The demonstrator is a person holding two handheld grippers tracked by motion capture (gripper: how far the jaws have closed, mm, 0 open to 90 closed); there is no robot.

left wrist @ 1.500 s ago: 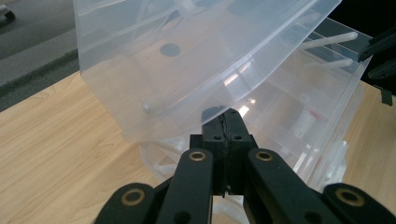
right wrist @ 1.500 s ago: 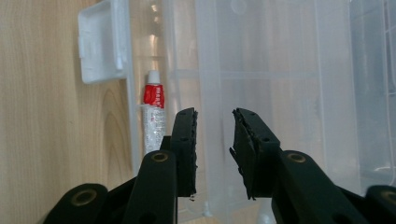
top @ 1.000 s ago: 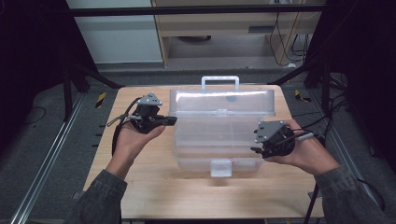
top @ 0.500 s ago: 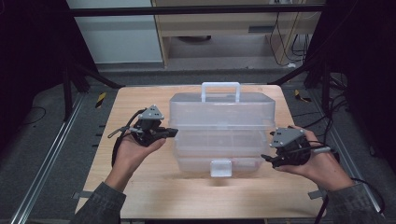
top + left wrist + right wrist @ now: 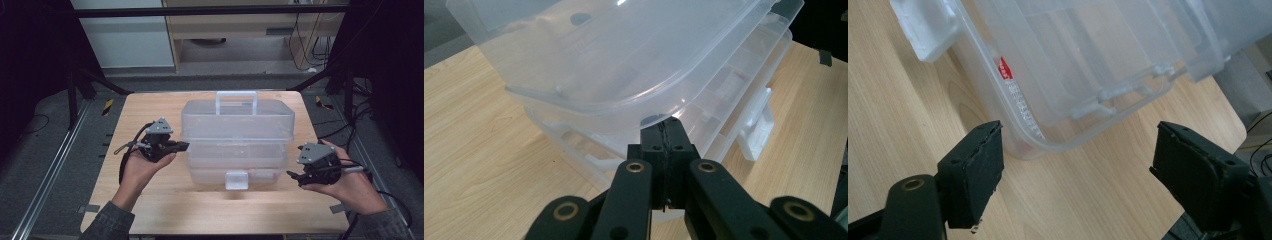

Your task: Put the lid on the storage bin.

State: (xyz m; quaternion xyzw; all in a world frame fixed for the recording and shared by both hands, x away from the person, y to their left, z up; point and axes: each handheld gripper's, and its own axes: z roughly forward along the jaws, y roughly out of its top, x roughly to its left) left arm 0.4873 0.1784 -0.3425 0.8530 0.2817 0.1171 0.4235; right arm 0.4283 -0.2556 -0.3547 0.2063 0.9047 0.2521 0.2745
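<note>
Toolbox (image 5: pixel 235 142), a clear plastic case with a carry handle (image 5: pixel 236 101) at its 12 o'clock edge and a latch (image 5: pixel 236 179) at 6 o'clock, sits mid-bench (image 5: pixel 150 200) with its lid (image 5: pixel 624 55) lifted slightly off the lower tray. At the box's 9 o'clock side the left gripper (image 5: pixel 182 146) has its jaws pressed together with nothing between them; in the left gripper view the tips (image 5: pixel 665 132) sit just under the lid's rim, probably so the closed pair works as a wedge or prop under that edge. The right gripper (image 5: pixel 295 176), near the box's 4 o'clock corner, has just been opening its jaws; they stand wide apart, empty and off the plastic, aimed at the tray's rounded corner (image 5: pixel 1048 142), seemingly freed to steady or re-grip that side.
</note>
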